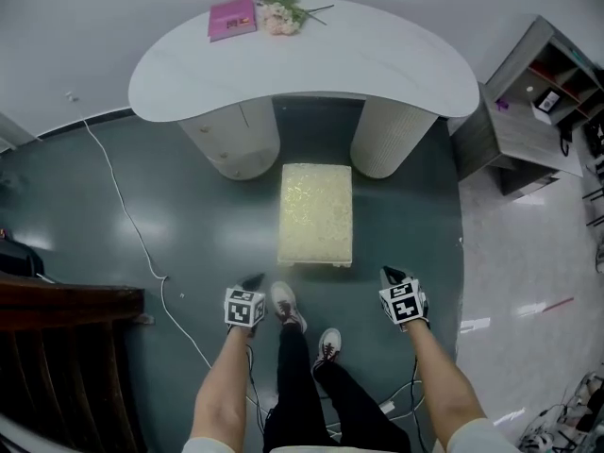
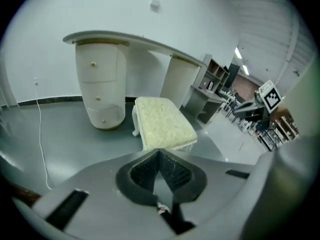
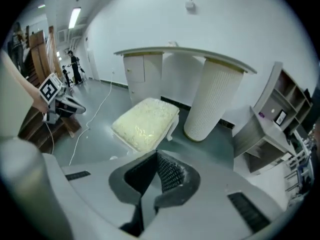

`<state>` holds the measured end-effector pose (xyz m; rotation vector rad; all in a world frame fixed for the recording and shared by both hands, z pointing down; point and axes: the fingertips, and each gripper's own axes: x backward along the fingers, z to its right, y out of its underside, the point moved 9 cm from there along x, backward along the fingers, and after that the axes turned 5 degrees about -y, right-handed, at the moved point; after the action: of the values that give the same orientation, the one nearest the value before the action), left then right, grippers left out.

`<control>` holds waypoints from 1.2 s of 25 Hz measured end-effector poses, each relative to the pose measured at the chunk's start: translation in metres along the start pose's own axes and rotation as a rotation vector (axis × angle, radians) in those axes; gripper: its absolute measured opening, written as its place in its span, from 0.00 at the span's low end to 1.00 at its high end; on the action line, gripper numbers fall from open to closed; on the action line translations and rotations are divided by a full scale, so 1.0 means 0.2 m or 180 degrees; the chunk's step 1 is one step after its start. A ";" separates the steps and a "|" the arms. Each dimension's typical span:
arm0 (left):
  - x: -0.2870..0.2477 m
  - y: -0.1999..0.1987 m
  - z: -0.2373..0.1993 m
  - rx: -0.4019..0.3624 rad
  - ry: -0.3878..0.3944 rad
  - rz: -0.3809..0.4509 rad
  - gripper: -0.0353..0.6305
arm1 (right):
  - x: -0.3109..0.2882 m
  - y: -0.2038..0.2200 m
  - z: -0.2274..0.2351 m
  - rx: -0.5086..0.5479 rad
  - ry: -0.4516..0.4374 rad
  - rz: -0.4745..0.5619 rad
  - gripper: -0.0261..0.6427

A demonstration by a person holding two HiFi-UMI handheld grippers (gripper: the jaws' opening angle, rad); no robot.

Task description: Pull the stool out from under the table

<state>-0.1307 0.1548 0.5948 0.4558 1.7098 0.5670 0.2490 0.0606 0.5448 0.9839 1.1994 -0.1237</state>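
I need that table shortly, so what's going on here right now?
A person stands facing the table with a gripper in each hand. The left gripper and right gripper both have their fingers shut on nothing. The stool sits on the floor out in front of the table, and neither gripper touches it.

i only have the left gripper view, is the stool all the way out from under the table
observer: Yes. In the head view the stool sits wholly clear of the tabletop, on its near side.
operator: is the right gripper holding anything
observer: No. The right gripper has its fingers closed together with nothing between them.
operator: anything on top of the table
observer: A pink book and a bunch of flowers, both at its far edge.
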 end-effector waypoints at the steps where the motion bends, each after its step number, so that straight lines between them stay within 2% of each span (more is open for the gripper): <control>1: 0.06 -0.06 0.03 0.0040 0.0023 0.0137 0.08 | 0.08 -0.05 0.01 -0.0055 0.0027 0.0101 0.06; 4: 0.23 -0.24 0.11 0.0071 0.0060 0.0483 0.08 | 0.26 -0.17 0.01 -0.0190 0.0080 0.0319 0.06; 6: 0.35 -0.33 0.17 -0.0051 0.0071 0.0652 0.08 | 0.38 -0.24 -0.02 -0.0214 0.0096 0.0450 0.06; 10: 0.57 -0.51 0.25 -0.0240 0.0143 0.0942 0.08 | 0.60 -0.44 -0.06 0.0029 0.0047 0.0744 0.06; 15: 0.80 -0.71 0.28 -0.0474 0.0120 0.1095 0.08 | 0.83 -0.69 -0.11 0.0298 0.0050 0.1052 0.06; 20: 1.04 -0.97 0.29 -0.0526 0.0173 0.1419 0.08 | 1.07 -0.95 -0.15 0.0391 0.0054 0.1452 0.06; 30: 1.48 -1.46 0.43 -0.1209 -0.0107 0.2043 0.08 | 1.48 -1.38 -0.17 0.0835 0.0179 0.2049 0.06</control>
<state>-0.1059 0.1034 0.1745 0.7332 1.3602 1.3104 0.1901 0.0371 0.1432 1.5685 0.8777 0.2649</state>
